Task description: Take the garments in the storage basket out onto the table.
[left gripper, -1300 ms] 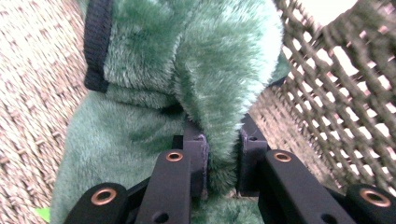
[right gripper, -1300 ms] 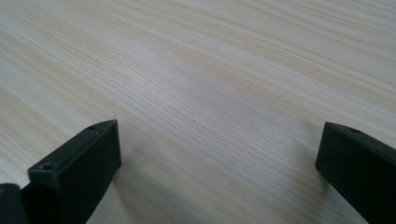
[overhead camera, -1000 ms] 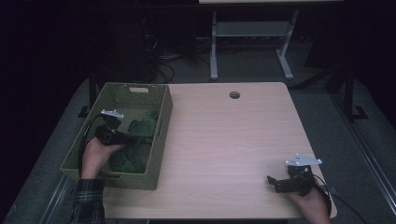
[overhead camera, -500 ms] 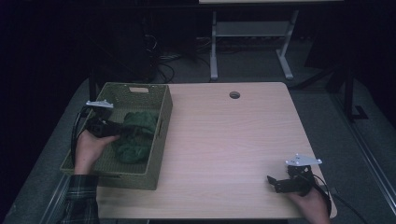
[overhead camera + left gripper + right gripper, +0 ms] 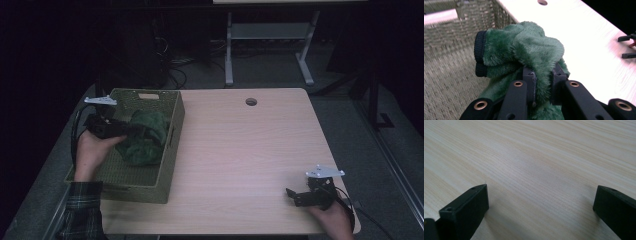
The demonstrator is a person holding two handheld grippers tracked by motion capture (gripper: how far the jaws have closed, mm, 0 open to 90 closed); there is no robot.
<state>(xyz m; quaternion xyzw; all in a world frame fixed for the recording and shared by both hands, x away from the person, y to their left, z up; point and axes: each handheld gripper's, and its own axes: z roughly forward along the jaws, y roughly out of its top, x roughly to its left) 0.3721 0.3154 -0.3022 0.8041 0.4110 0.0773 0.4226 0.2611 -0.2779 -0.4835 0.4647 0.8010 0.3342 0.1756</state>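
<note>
Wood table (image 5: 240,150) w/ cable hole (image 5: 251,102); dark room.

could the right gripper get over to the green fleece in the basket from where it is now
Probably yes. The right gripper sits open at the table's near right corner, bare wood between it and the basket. The green fleece is already pinched in the left gripper, raised near the basket's right wall.

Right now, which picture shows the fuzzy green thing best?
The left gripper view. The fuzzy green cloth is close up there, with its plush and dark cuffs plain, pinched between the left gripper jaws. The high view shows it small and dim inside the woven basket. The right gripper view looks at bare table.
</note>
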